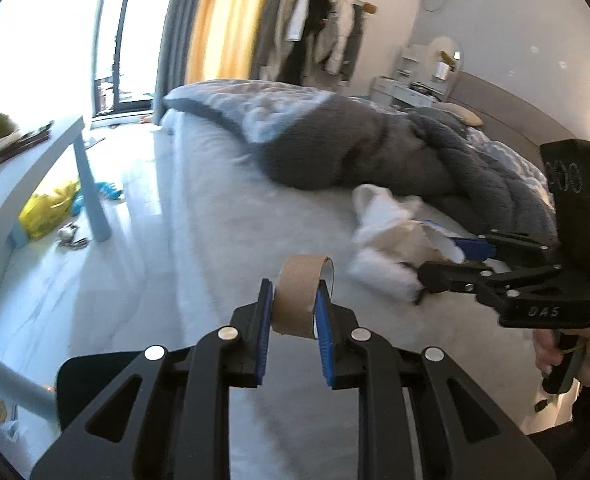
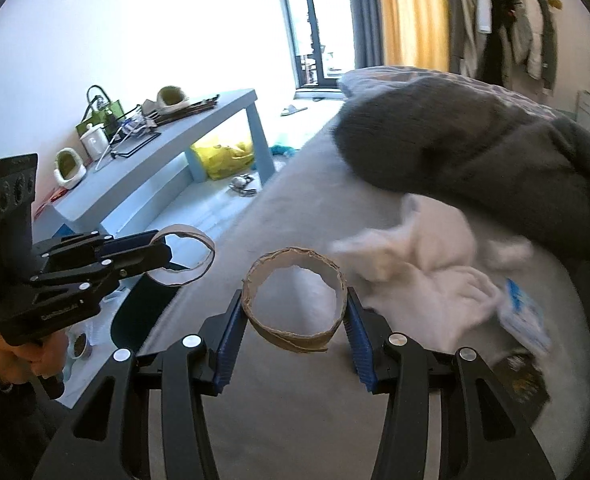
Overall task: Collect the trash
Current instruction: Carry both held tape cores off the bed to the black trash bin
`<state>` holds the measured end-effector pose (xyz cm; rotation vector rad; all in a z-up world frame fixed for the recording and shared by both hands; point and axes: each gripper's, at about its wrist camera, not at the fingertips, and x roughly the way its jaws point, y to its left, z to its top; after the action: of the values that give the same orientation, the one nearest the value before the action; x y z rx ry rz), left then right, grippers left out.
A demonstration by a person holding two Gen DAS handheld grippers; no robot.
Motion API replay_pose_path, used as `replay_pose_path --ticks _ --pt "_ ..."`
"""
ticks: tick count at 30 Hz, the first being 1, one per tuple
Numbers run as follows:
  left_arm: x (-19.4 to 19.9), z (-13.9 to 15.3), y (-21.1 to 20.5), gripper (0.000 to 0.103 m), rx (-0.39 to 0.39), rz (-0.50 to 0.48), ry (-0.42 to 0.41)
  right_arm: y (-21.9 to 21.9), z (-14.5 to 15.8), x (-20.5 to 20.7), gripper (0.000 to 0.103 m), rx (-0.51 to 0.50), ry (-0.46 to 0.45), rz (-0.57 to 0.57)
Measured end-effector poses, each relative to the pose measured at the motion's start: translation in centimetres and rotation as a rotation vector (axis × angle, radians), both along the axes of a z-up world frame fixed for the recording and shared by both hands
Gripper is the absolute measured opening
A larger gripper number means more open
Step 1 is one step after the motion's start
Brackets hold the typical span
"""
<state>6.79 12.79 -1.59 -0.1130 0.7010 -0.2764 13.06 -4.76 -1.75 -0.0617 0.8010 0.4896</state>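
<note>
My left gripper (image 1: 293, 312) is shut on a brown cardboard tape core (image 1: 301, 294) and holds it above the bed's edge. It also shows in the right wrist view (image 2: 157, 248), with its core (image 2: 183, 256) at its tips. My right gripper (image 2: 295, 310) is shut on a second, wider cardboard ring (image 2: 295, 300), held by its sides. In the left wrist view the right gripper (image 1: 451, 258) holds that ring (image 1: 411, 244) over the bed. A blue and white wrapper (image 2: 521, 312) and a dark packet (image 2: 523, 384) lie on the bed at the right.
A white garment (image 2: 427, 264) and a dark grey blanket (image 2: 475, 144) lie on the grey bed (image 2: 295, 400). A pale blue table (image 2: 183, 140) with clutter stands to the left. A yellow bag (image 2: 227, 156) sits under it. A dark bin (image 1: 95, 380) is below left.
</note>
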Motion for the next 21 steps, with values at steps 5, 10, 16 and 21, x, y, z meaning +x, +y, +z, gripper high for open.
replay_pose_path --ticks 5,10,16,21 --pt "-0.4 -0.7 4.2 0.023 0.002 0.071 0.025 3.9 -0.3 0.8 0.049 0.003 0.005 0.042" --pt "-0.7 -1.8 7.5 0.023 0.011 0.119 0.062 8.2 -0.6 1.3 0.049 -0.002 0.010 0.092" --pt "-1.3 -3.6 11.2 0.023 0.018 0.173 0.118 12.3 -1.3 1.7 0.049 -0.009 0.029 0.130" --pt "-1.6 -5.5 13.7 0.023 0.017 0.204 0.184 15.3 -1.8 2.2 0.049 -0.010 0.044 0.152"
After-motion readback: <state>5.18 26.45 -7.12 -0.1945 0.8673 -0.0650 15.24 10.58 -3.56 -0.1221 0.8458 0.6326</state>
